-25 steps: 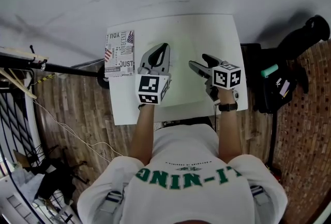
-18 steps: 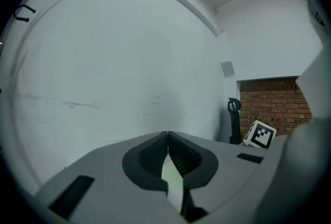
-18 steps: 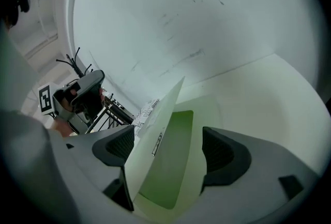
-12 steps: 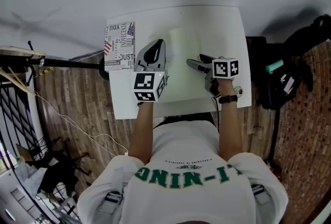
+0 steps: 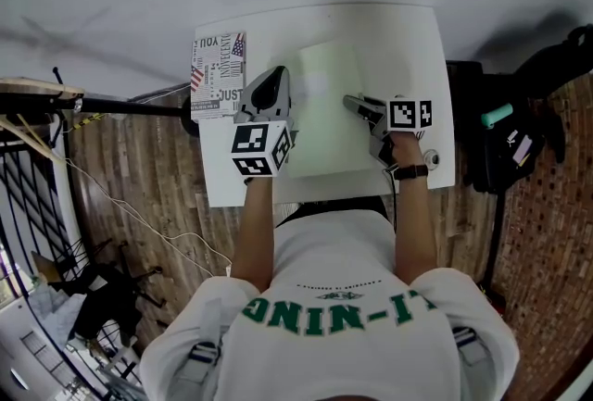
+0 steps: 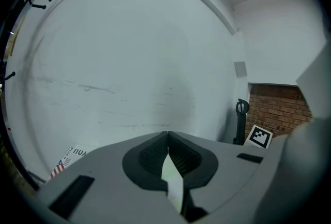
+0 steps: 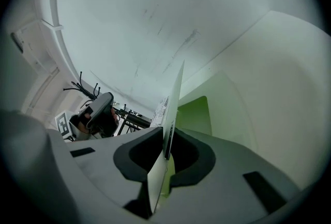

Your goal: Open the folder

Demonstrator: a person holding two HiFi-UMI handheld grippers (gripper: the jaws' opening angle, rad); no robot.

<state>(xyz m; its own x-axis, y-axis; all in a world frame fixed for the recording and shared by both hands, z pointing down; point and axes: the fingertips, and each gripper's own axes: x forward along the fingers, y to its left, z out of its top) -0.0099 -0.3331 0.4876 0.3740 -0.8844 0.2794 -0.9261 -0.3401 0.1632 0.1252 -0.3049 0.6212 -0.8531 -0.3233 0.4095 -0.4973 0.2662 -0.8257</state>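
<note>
White T-shirt [image 5: 324,256] bears green lettering [image 5: 326,313]; wristwatch [image 5: 409,172] is black.

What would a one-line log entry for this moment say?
step: open folder | right gripper: jaws closing on folder edge | left gripper: shut, at folder's left side

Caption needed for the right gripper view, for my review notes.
Right gripper with jaws closing on the raised edge of the folder cover, the thin sheet standing between them.

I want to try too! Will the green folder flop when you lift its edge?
Probably bendy: the folder looks paper-thin edge-on between the closing jaws of the right gripper. Likely light, and it may slide on the smooth table.
</note>
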